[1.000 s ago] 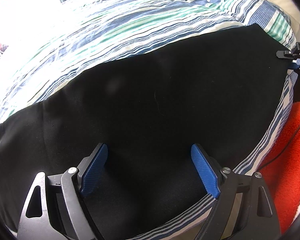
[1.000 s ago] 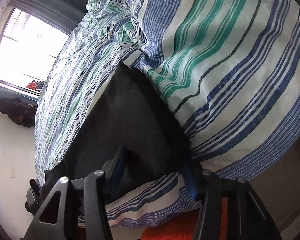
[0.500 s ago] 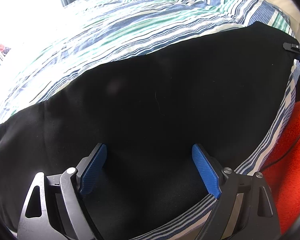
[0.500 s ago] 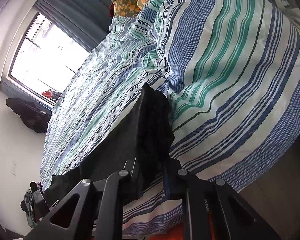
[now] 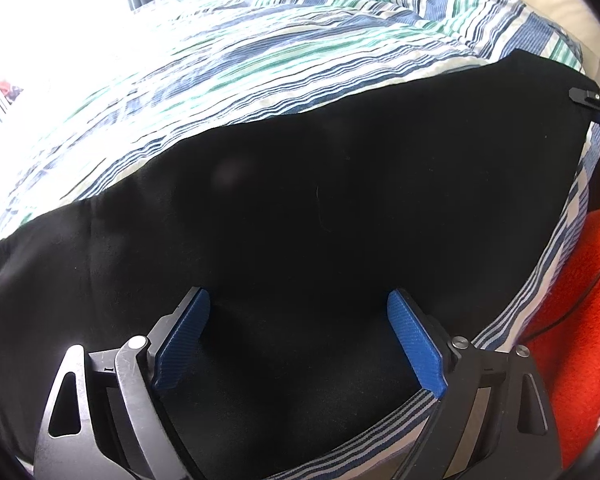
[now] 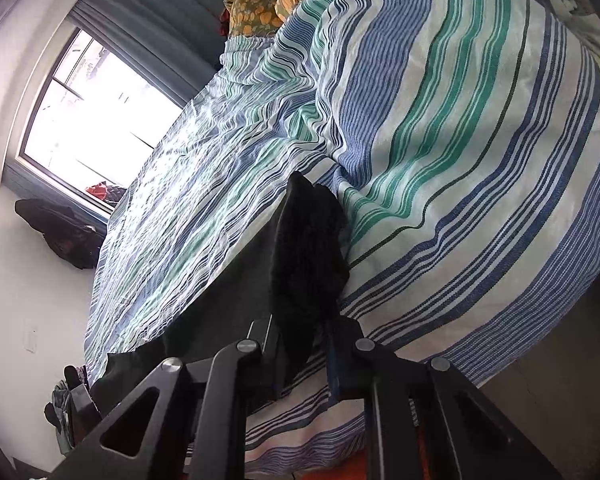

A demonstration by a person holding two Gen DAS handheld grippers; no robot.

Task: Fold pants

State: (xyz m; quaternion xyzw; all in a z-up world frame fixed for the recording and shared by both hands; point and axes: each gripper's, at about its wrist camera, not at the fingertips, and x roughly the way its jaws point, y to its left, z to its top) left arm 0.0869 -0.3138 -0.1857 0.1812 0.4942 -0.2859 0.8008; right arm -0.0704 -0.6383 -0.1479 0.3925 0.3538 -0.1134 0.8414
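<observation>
Black pants (image 5: 320,208) lie spread lengthwise near the front edge of a blue, green and white striped bed cover (image 5: 260,60). My left gripper (image 5: 298,300) points down over the pants near that edge. Its blue pads (image 5: 414,352) stand wide apart and are opening slightly, with flat fabric between them and nothing pinched. My right gripper (image 6: 300,332) is shut on one end of the pants (image 6: 308,240), and the cloth bunches up in a raised fold ahead of the fingers. In the left wrist view the right gripper (image 5: 592,98) shows at the pants' far right corner.
A red-orange blanket (image 5: 572,280) with a thin black cable on it lies past the bed's edge on the right. An orange floral pillow (image 6: 260,4) sits at the bed's far end. A bright window (image 6: 100,128) and a dark heap of clothes (image 6: 60,232) are on the left.
My right gripper closed on the end of the pants and rose a little, pulling the cloth into a standing fold. The left gripper stayed where it was.
</observation>
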